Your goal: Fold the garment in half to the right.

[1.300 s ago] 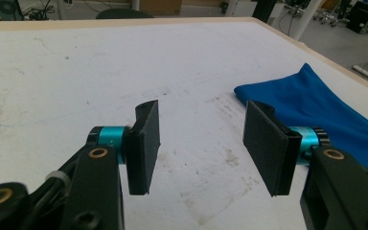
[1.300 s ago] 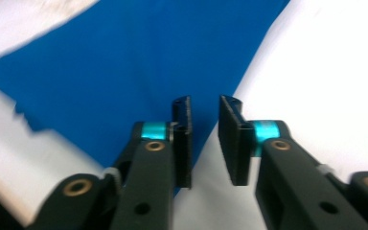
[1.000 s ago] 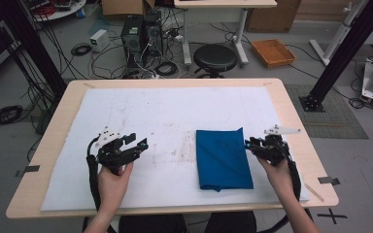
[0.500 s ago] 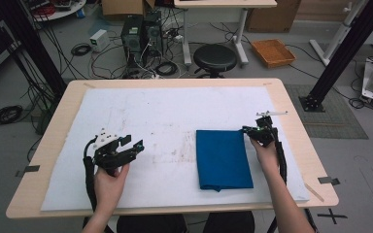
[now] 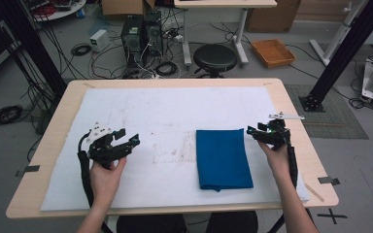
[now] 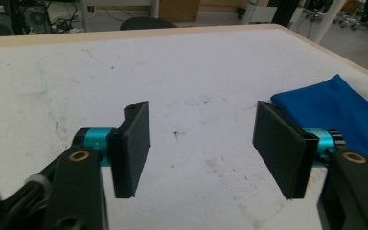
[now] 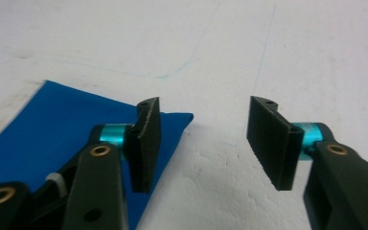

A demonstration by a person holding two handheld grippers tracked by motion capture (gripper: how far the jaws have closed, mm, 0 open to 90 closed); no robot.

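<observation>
folded blue cloth (image 5: 223, 158) lies flat on white mat (image 5: 165, 116).

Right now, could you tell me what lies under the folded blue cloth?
The blue cloth lies flat on the white sheet covering the wooden table. The sheet's stained surface shows all around it; whatever lies beneath the cloth or within its fold is covered.

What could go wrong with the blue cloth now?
1. The right tool has just been opening, nothing between its jaws, right beside the far right corner of the folded blue cloth. A careless brush there might flip that corner and spoil the fold.
2. The left tool sits open, well away from the cloth on the white cover. If only one tool grabs, the cloth may slide or bunch.
</observation>
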